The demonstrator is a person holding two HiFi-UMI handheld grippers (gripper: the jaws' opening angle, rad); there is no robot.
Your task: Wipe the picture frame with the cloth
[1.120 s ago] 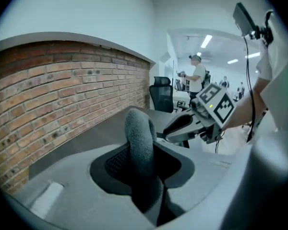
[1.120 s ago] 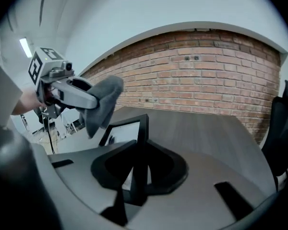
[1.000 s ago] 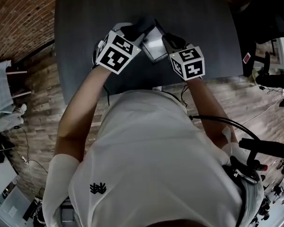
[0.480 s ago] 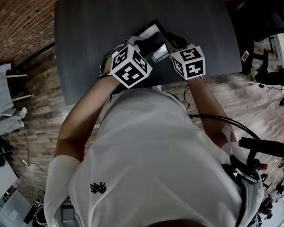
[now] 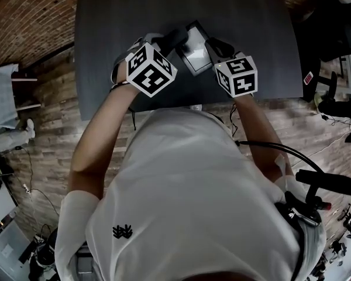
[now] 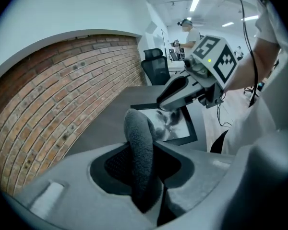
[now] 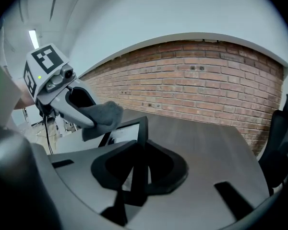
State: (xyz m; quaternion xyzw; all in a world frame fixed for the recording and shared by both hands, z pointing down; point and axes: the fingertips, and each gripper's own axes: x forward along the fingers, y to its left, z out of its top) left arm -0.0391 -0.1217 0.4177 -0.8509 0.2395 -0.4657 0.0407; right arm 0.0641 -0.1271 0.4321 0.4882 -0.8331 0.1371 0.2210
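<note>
The black picture frame point(image 5: 194, 51) is propped at a tilt on the dark table point(image 5: 105, 28). My right gripper point(image 5: 213, 44) is shut on the frame's right edge; in the right gripper view the edge point(image 7: 143, 128) stands between the jaws of that gripper point(image 7: 137, 169). My left gripper point(image 5: 176, 40) is shut on a grey cloth point(image 6: 138, 143), which sticks up between its jaws point(image 6: 144, 176). The cloth point(image 7: 103, 116) rests against the frame's upper left part. The glass point(image 6: 177, 128) shows under the right gripper point(image 6: 165, 102).
A brick wall point(image 7: 206, 75) runs along the table's far side. Black office chairs point(image 5: 333, 22) stand to the right. Cables point(image 5: 269, 148) hang by my right arm. A person point(image 6: 187, 30) stands far off in the room.
The left gripper carried the cloth across the frame toward its near side, then back to the upper left. The right gripper has held the frame's edge without moving.
</note>
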